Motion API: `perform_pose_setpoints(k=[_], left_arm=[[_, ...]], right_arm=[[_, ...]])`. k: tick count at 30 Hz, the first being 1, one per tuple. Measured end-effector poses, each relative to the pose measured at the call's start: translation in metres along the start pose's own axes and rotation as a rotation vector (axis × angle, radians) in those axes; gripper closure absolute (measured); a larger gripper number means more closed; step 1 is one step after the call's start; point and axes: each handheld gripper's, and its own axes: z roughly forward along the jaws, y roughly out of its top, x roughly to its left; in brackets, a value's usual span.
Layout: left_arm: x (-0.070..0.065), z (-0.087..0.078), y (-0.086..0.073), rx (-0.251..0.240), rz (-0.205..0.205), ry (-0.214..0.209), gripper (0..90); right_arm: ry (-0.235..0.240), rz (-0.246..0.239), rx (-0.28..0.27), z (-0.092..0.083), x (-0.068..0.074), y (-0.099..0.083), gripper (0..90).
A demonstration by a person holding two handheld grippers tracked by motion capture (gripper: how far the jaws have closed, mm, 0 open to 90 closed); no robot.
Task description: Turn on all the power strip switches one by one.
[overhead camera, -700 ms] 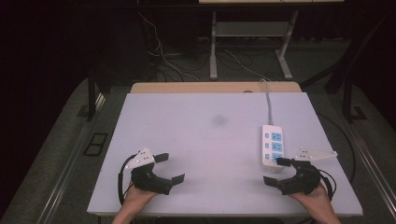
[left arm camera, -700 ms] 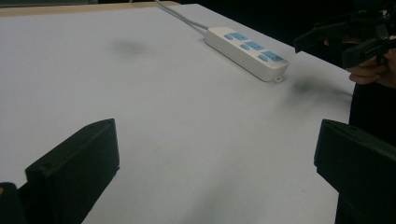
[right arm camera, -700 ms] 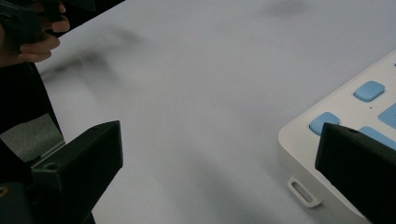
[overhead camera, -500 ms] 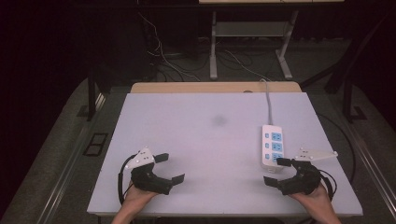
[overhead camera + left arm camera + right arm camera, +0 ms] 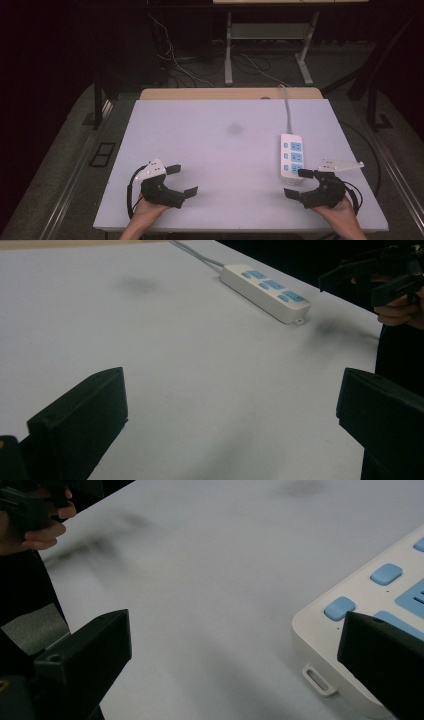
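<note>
Power strip [image 5: 291,158]: white, oblong, 3 blue socket faces in a row plus small blue buttons at its near end. Lies flat, face up, on the right part of the table [image 5: 215,150]. Grey cord [image 5: 286,107] runs from its far end to the table's far edge.

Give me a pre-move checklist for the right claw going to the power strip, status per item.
1. Right claw open: ok, jaws stand wide apart in the right gripper view.
2. Right claw empty: ok, nothing between its jaws.
3. Power strip lying flat on the table, sockets up: ok.
4. Path to the strip clear: ok, its near end lies just ahead of the right claw with bare table between.
5. Left claw out of the way: ok, open and empty at the table's near left, far from the strip.
6. Strip's cord free to move: cannot tell, it runs off the far edge.
</note>
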Motion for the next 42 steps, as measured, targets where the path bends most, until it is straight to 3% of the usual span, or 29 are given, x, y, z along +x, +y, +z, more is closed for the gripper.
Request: perform_pose_setpoints(k=[18,29,42], left_arm=[[0.004,0.000,-0.002,0.007,-0.012,0.009,0.0],[0.004,0.002,-0.002,0.011,-0.010,0.005,0.0],[0.004,0.001,-0.002,0.006,-0.019,0.005,0.0]], right_arm=[[-0.016,-0.003,0.046,0.001,0.002,0.007,0.6],[0.014,-0.025,0.096,0.001,0.001,0.022,0.7],[0.002,-0.051,0.147,-0.001,-0.004,0.043,0.7]])
